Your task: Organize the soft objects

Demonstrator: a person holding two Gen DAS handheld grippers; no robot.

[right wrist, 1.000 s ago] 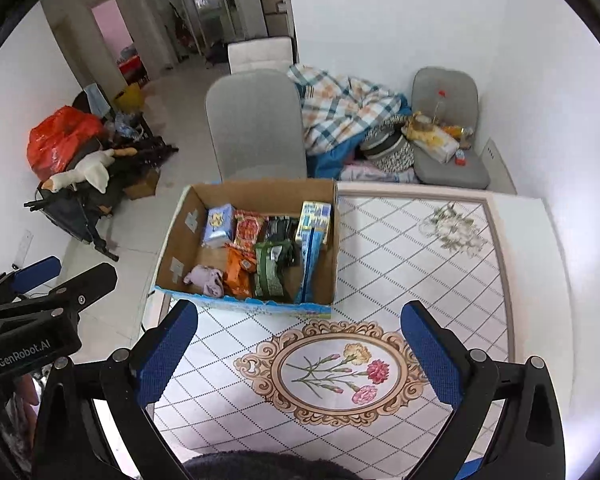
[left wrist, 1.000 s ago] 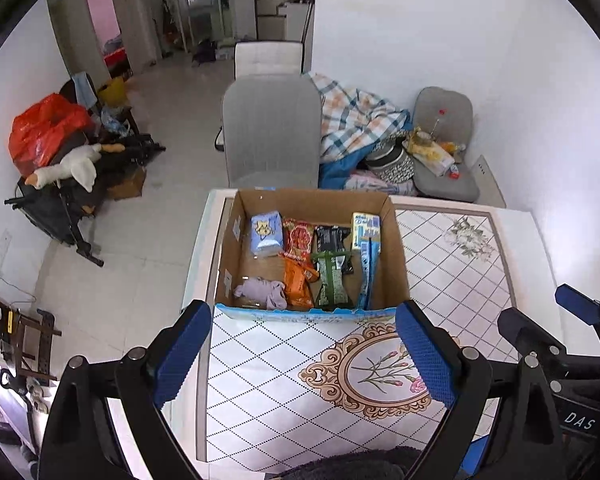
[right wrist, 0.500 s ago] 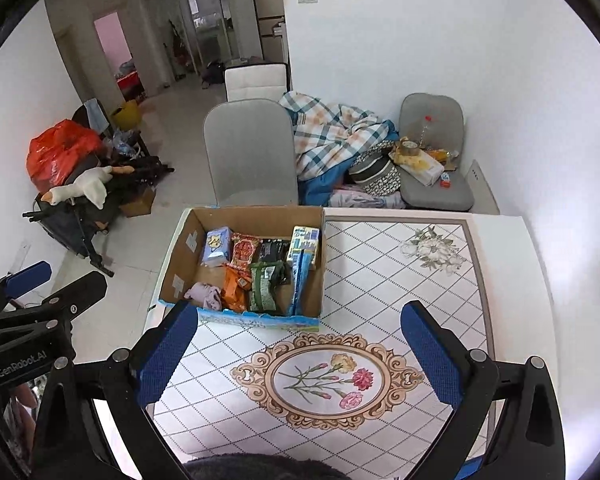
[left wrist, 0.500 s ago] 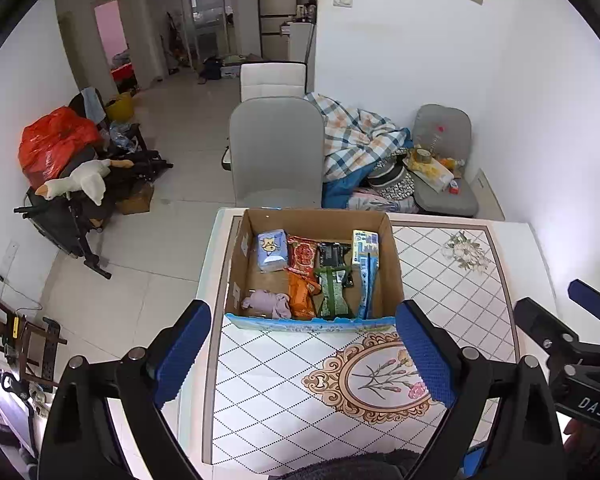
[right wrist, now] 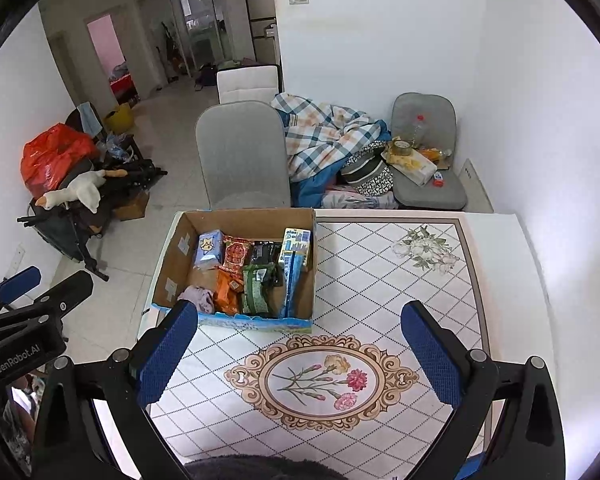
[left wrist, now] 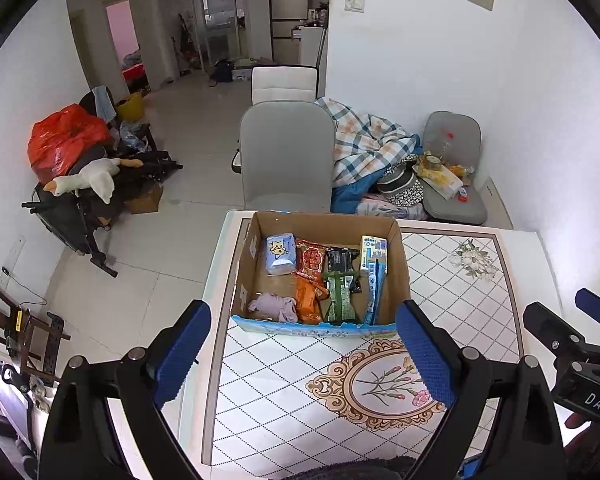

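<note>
A cardboard box (left wrist: 400, 264) (right wrist: 172, 256) stands at the table's far left corner. Inside lie a blue tissue pack (left wrist: 279, 253) (right wrist: 209, 249), red (left wrist: 311, 257), orange (left wrist: 308, 298) and green (left wrist: 341, 296) snack packets, a blue carton (left wrist: 374, 252) and a lilac cloth (left wrist: 274, 307) (right wrist: 199, 298). My left gripper (left wrist: 304, 354) hangs open above the table, short of the box, with nothing between its fingers. My right gripper (right wrist: 300, 350) is likewise open and empty, over the flower medallion (right wrist: 320, 378). Each gripper shows at the edge of the other's view.
The table (right wrist: 384, 280) carries a diamond-pattern cloth. Behind it stand a grey chair (left wrist: 286, 160), a white chair (left wrist: 284, 84), a plaid blanket heap (left wrist: 364, 148) and a cluttered grey seat (left wrist: 452, 168). Left on the floor: red bag (left wrist: 64, 144), goose plush (left wrist: 88, 180), black stroller (left wrist: 80, 216).
Both grippers have drawn back and up from the box, so it looks smaller and more of the room shows. Both stay open and empty.
</note>
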